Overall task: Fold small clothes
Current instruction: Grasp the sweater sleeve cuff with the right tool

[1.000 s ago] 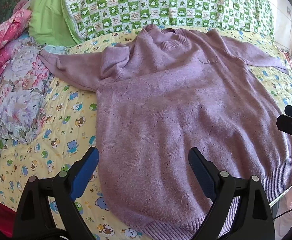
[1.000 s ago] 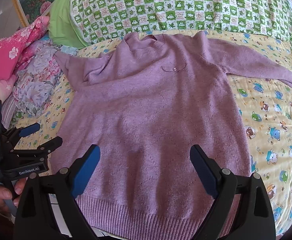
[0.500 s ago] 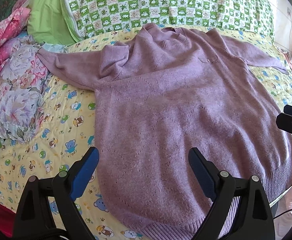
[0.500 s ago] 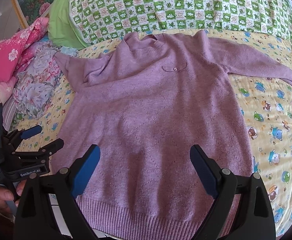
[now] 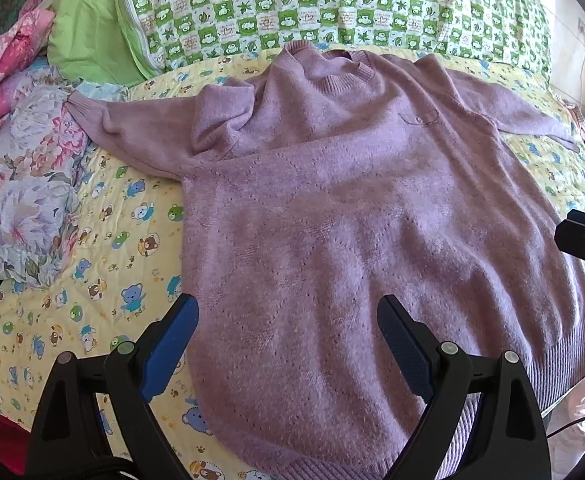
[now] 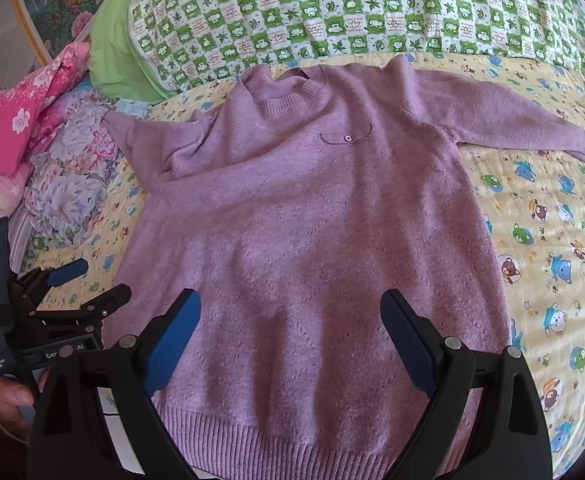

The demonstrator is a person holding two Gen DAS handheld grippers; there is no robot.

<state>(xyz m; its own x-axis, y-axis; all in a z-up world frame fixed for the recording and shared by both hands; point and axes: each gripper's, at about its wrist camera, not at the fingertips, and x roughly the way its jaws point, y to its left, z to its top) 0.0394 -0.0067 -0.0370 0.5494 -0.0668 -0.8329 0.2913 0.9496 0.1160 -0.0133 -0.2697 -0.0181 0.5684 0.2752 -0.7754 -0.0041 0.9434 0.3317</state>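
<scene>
Floral quilt: bunched at the far left of the bed; the sweater's left cuff lies against it.
Left sleeve: stretched outward, with the shoulder cloth buckled into a raised fold.
Left gripper: jaws spread wide, holding nothing, hovering over the lower left part of the sweater.
Sweater: lilac knit, face up and spread on the cartoon-bear sheet, collar toward the green checked pillow, hem at the bed's near edge.
Right gripper: jaws wide apart, empty, above the hem near the middle.
Right sleeve: lying flat and straight toward the right.
Risk, left side: the buckled shoulder would likely get trapped in a sleeve fold and leave a lump.
Risk, grip: soft knit may stretch, or a pinch may take only the top layer, so the back lags behind.
Risk, hem: it sits at the bed's edge, so a pull toward the person could drag it off.
</scene>
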